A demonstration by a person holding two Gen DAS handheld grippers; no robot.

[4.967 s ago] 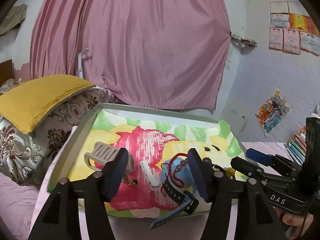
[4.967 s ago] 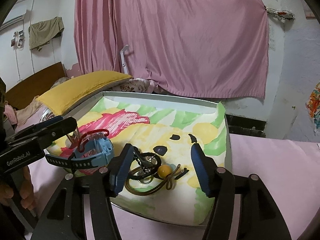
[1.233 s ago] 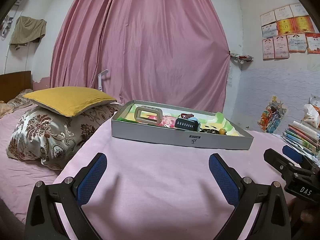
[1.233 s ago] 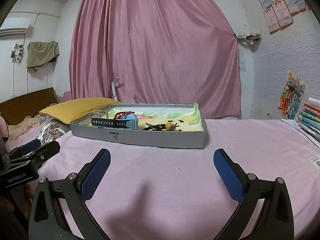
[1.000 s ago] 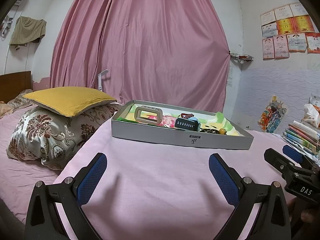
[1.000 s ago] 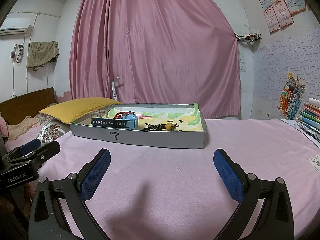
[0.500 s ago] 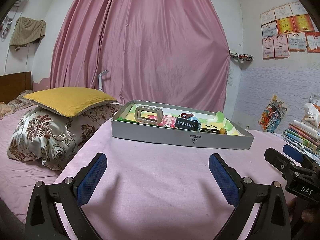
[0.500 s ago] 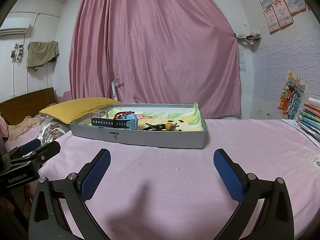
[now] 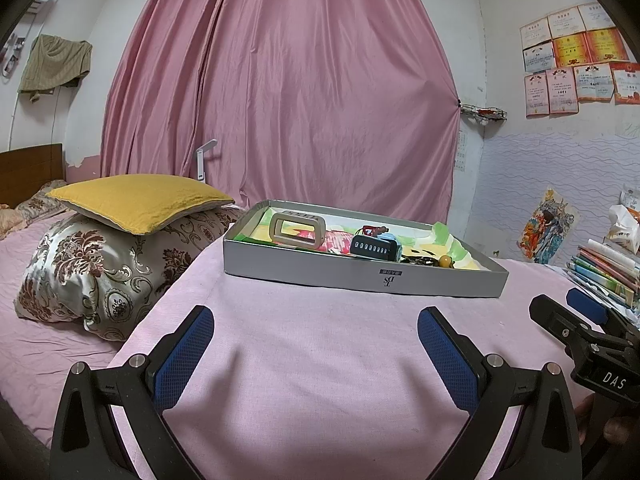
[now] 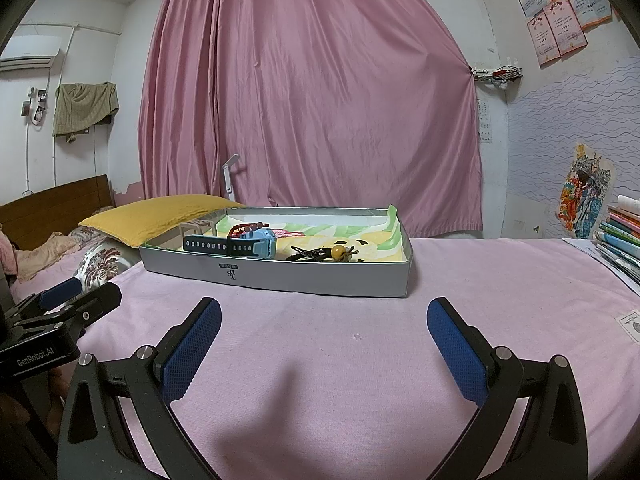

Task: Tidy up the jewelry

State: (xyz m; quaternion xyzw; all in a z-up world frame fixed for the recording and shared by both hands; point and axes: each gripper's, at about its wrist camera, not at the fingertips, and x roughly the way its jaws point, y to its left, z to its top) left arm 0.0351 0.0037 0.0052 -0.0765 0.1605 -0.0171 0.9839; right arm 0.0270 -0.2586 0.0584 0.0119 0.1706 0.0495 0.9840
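Both the left gripper (image 9: 316, 334) and right gripper (image 10: 325, 326) gape empty, well short of the jewelry tray (image 9: 360, 278).

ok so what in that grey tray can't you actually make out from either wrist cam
- Dark tangle beside the yellow bead: too small in both views to tell the pieces apart.
- Tray floor: near wall hides it, both views.
- Beige frame: right wrist view, cut off behind the blue watch.

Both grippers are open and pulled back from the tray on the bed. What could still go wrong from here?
The tray sits on soft pink bedding, so pressing on a wall could tip it. The blue watch rests with a red beaded bracelet against it; lifting one may drag the other. The dark tangle with the yellow bead could come up as one clump.
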